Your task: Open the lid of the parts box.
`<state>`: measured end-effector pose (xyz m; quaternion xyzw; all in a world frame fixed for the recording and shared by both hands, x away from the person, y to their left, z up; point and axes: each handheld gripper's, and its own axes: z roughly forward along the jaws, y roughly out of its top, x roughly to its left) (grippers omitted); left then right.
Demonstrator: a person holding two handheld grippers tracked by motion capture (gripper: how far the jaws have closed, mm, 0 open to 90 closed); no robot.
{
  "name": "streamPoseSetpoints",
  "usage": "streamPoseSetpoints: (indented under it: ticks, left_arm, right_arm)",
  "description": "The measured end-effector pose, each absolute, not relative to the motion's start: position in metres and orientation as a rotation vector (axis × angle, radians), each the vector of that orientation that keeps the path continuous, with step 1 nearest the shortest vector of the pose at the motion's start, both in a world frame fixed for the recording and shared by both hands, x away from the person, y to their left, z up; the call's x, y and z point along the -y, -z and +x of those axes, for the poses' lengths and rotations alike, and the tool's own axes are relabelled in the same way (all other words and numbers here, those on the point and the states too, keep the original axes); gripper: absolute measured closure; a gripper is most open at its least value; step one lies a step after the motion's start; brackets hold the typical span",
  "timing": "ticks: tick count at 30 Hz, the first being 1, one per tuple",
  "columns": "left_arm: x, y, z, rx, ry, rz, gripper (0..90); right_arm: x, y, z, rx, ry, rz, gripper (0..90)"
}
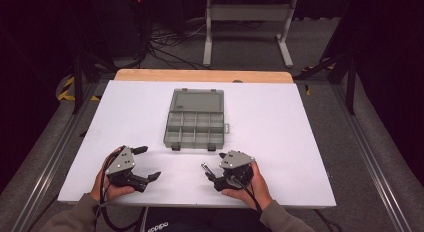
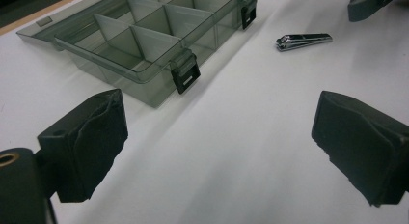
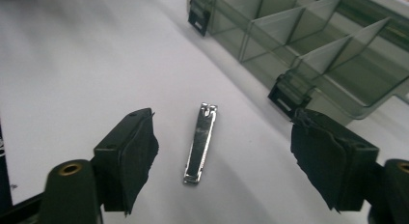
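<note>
Right gripper [image 3: 224, 161]: black two-jaw tool, jaws standing spread and gripping nothing, hovering over the near edge of the white table [image 1: 280, 117], right of centre. Lying flat on the bare surface between its jaws, touching neither pad: a small silver metal nail clipper [image 3: 200, 143], also showing in the left gripper view [image 2: 304, 40].

Left gripper [image 2: 219, 147]: matching black tool, jaws gaping wide with nothing between them, sitting near the table's near-left corner, well apart from the clipper.

Smoky grey transparent plastic organiser box [image 1: 196, 119]: lying open at the table's centre, lid folded back toward the far edge, divided compartments, two black latches facing the near edge, just beyond the clipper.
</note>
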<state>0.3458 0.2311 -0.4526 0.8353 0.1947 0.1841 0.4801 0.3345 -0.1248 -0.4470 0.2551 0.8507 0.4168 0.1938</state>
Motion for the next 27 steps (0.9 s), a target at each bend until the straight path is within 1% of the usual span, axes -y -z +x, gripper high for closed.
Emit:
streamPoseSetpoints:
  ticks: [1,3,4,6,10,18,20,21,22,25,27]
  left_arm:
    - [-0.232,0.452,0.345,-0.476,-0.451,2.032,5.9]
    - [-0.232,0.452,0.346,-0.482,-0.444,2.026,5.8]
    - [-0.232,0.452,0.346,-0.482,-0.444,2.026,5.8]
    - [-0.232,0.452,0.345,-0.476,-0.451,2.031,5.8]
    - [-0.231,0.453,0.345,-0.469,-0.451,2.039,5.7]
    - [-0.234,0.454,0.342,-0.464,-0.453,2.046,5.9]
    - [-0.235,0.455,0.341,-0.470,-0.451,2.043,6.1]
    - [-0.236,0.455,0.341,-0.471,-0.447,2.043,6.1]
    - [-0.238,0.455,0.341,-0.468,-0.437,2.047,6.7]
    - [-0.240,0.455,0.341,-0.476,-0.437,2.041,6.7]
    - [-0.241,0.455,0.341,-0.479,-0.428,2.034,7.0]
  right_arm:
    - [0.125,0.448,0.335,-2.395,-1.170,0.713,24.9]
    - [0.124,0.450,0.336,-2.418,-1.178,0.709,28.6]
    - [0.124,0.450,0.336,-2.418,-1.178,0.709,28.6]
    - [0.123,0.451,0.338,-2.434,-1.174,0.713,31.4]
    - [0.119,0.453,0.340,-2.456,-1.178,0.703,33.7]
    - [0.096,0.460,0.347,-2.508,-1.073,0.671,50.3]
    - [0.095,0.461,0.349,-2.512,-1.059,0.688,51.1]
    - [0.097,0.462,0.352,-2.526,-1.082,0.726,53.7]
    - [0.097,0.462,0.355,-2.536,-1.089,0.744,58.2]
    - [0.097,0.462,0.358,-2.545,-1.095,0.750,60.7]
    - [0.097,0.462,0.359,-2.541,-1.096,0.748,65.0]
